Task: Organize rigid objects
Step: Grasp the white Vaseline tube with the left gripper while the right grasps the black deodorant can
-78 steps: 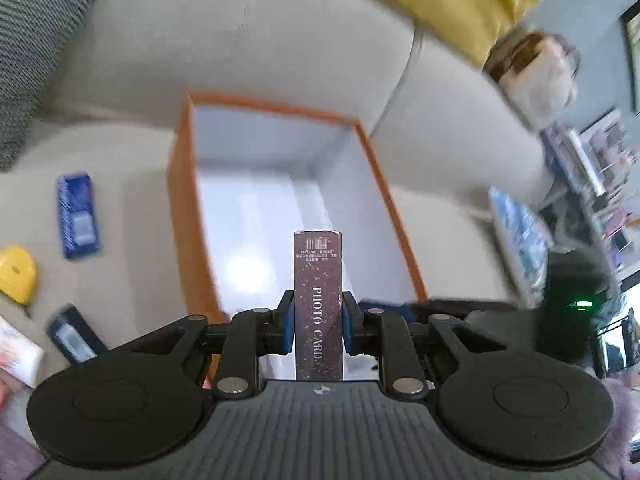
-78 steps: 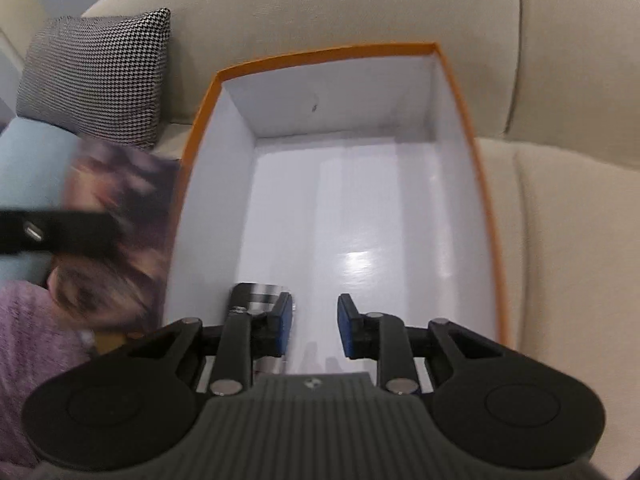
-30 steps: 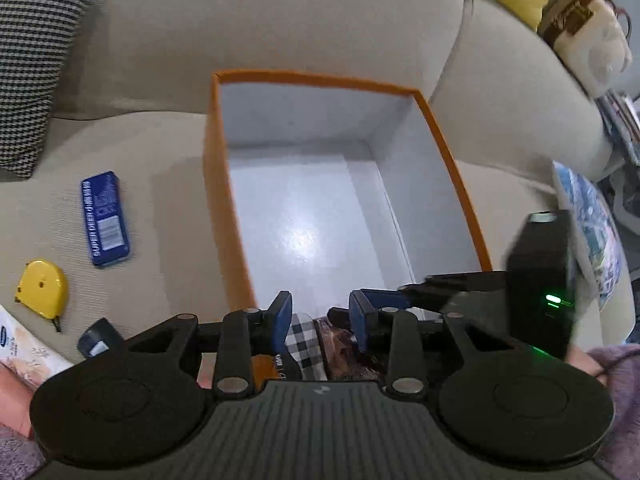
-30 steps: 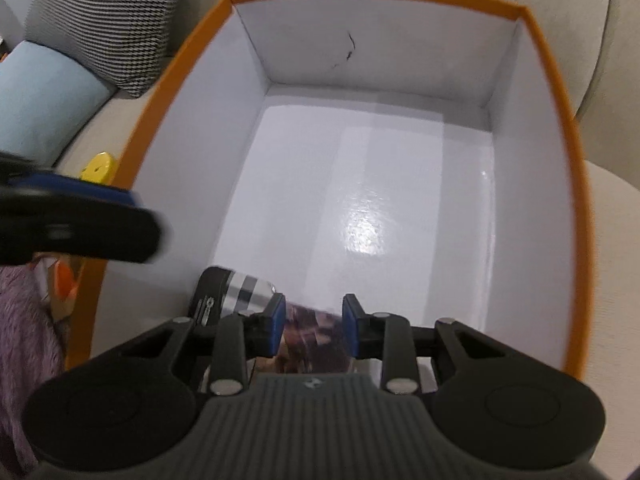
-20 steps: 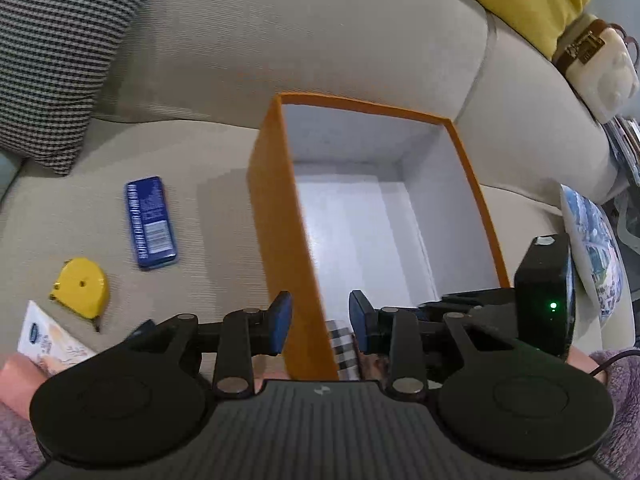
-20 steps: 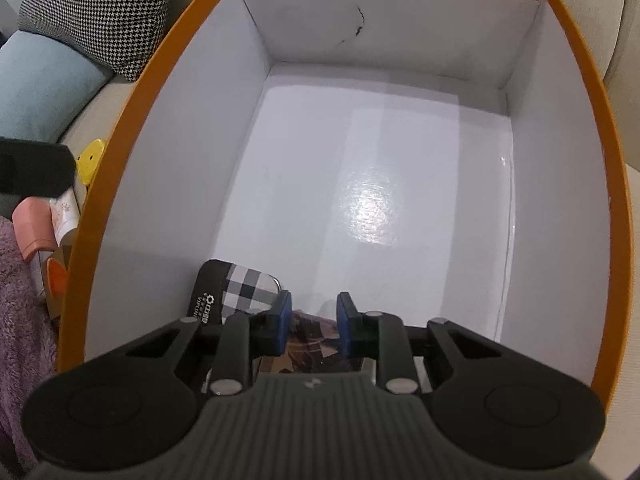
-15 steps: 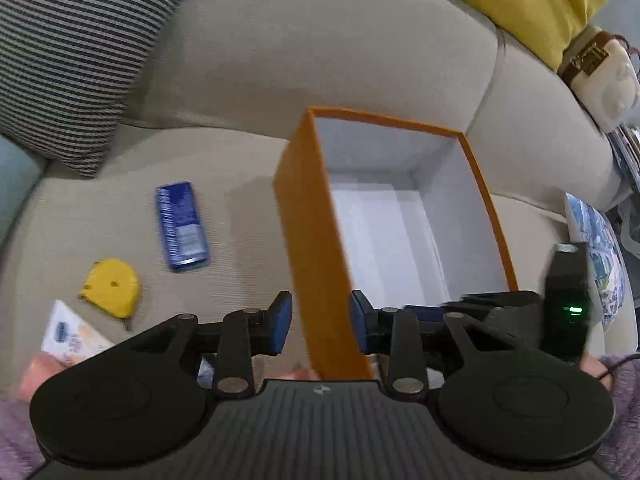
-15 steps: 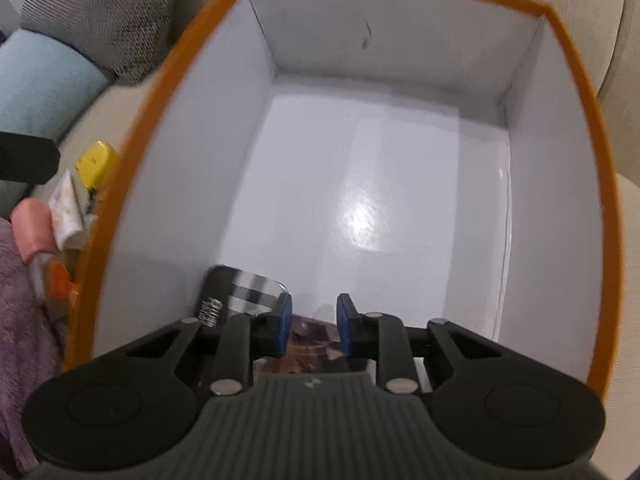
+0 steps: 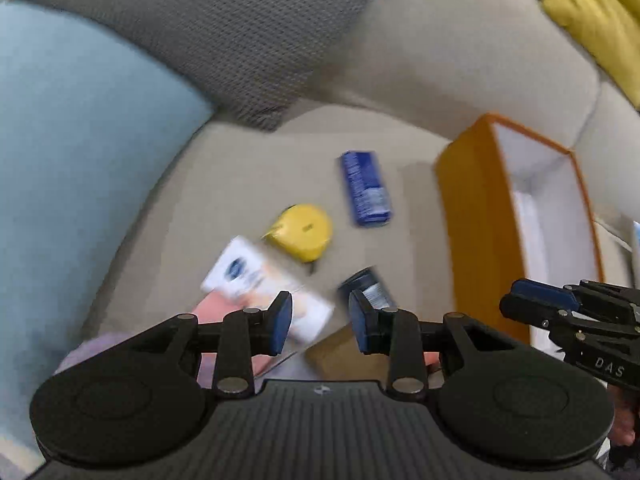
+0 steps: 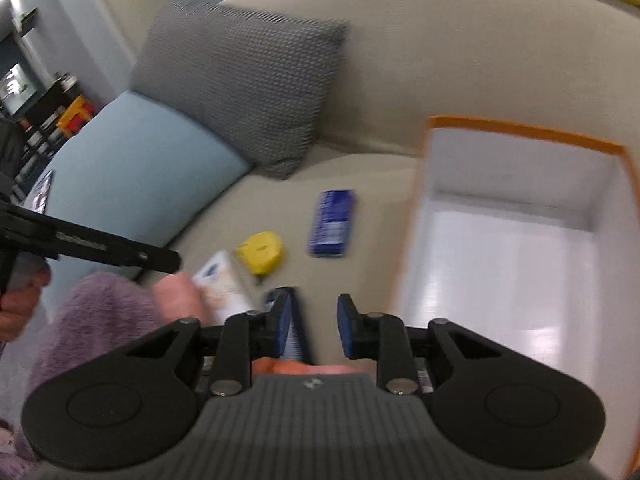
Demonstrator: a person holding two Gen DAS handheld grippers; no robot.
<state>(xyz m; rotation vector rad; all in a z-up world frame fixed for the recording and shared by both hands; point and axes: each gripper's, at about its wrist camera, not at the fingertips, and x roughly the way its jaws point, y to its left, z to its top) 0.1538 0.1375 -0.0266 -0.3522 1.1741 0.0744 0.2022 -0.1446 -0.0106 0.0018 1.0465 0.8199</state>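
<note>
An orange box point(image 9: 472, 216) with a white inside stands on the beige sofa; it also shows in the right wrist view point(image 10: 516, 232). Left of it lie a blue tin point(image 9: 365, 188), a yellow tape measure point(image 9: 302, 232), a white packet point(image 9: 260, 284) and a small dark blue item point(image 9: 366, 290). My left gripper point(image 9: 320, 320) is open and empty above the packet and the dark item. My right gripper point(image 10: 312, 326) is open and empty left of the box, over the dark blue item point(image 10: 294, 320). The blue tin point(image 10: 332, 222) and tape measure point(image 10: 260, 254) lie ahead of it.
A houndstooth cushion point(image 9: 240, 32) and a light blue cushion point(image 9: 72, 160) lie at the sofa's left. A yellow cushion point(image 9: 592, 12) is at the top right. A purple fuzzy cloth point(image 10: 96, 320) lies at the near left. A brown cardboard piece point(image 9: 344, 354) sits under my left gripper.
Both grippers have swung left, away from the box and toward the loose items on the sofa. The right gripper has come out of the box, leaving the card pack and checked tin out of view.
</note>
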